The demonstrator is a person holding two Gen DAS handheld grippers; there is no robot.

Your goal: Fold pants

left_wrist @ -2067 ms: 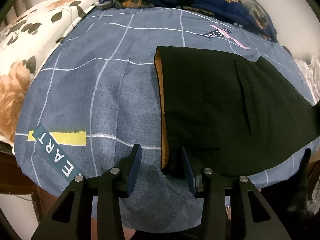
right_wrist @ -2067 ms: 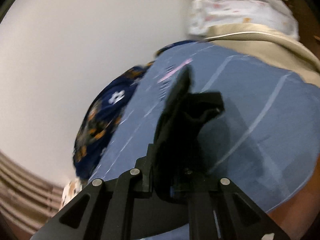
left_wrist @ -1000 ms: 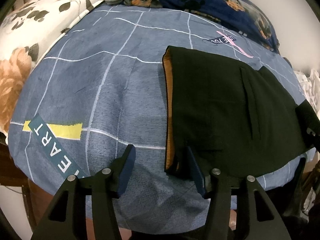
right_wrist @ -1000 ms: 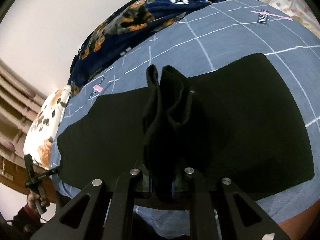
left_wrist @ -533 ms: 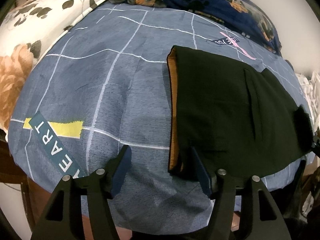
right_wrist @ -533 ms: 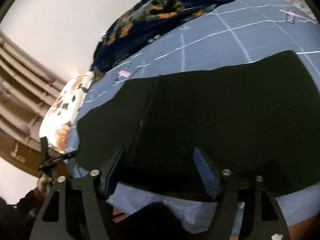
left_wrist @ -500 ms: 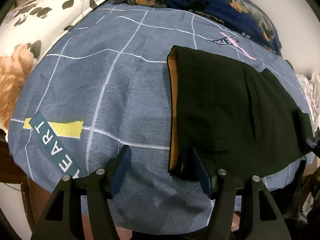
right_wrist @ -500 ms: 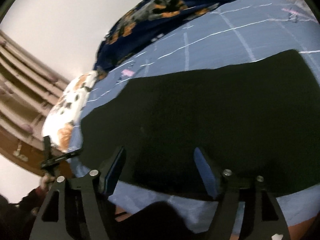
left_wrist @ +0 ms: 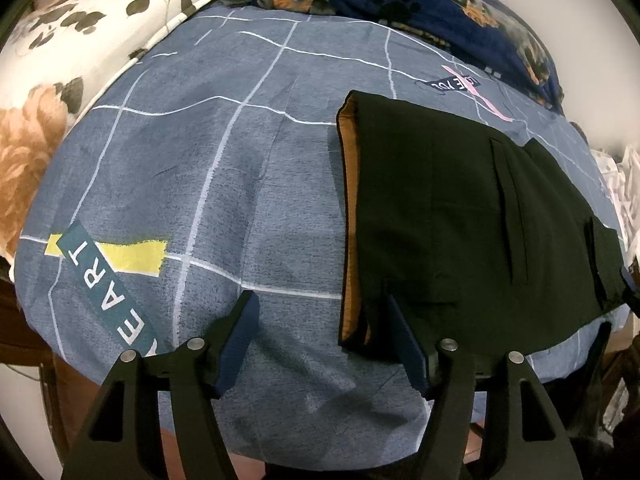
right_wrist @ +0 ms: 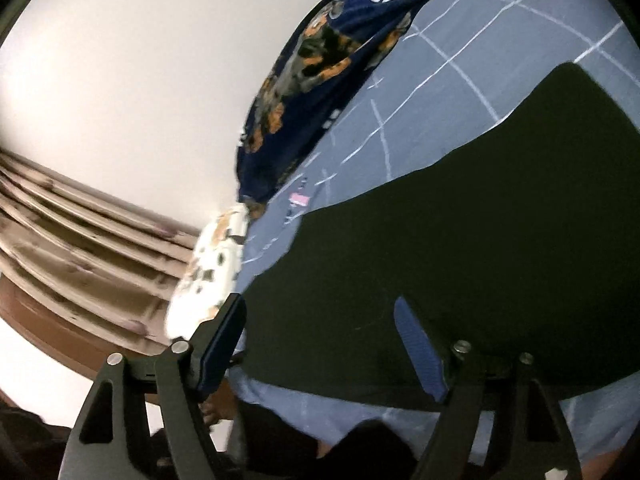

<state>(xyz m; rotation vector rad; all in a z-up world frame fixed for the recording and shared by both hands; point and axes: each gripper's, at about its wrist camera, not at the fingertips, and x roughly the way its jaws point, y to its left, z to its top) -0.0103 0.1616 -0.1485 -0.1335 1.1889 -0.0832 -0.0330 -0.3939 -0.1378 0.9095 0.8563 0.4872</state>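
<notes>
Both tools stand wide apart and grip nothing. Left tool (left_wrist: pixel 320 332) hangs over the near edge of the bed (left_wrist: pixel 208 184), its jaws having just been opening; between them lies the near corner of the pants (left_wrist: pixel 460 220), with the orange lining of the waistband showing along the cut edge, but the pads do not press on the cloth. My right-hand finger of this tool sits just at the black fabric; whether it touches I cannot tell. Left of the tool the grey-blue checked sheet is bare, with room out to the floral pillow (left_wrist: pixel 60 60); ahead the sheet runs to the navy dog-print blanket (left_wrist: pixel 420 4).

Right tool (right_wrist: pixel 320 340) has also just been opening, and no cloth is between its blue pads. The pants (right_wrist: pixel 480 240) lie flat on the bed ahead and right of it, spread dark across the sheet. Near bed edge runs just under this tool. Left of it the picture is blurred.
</notes>
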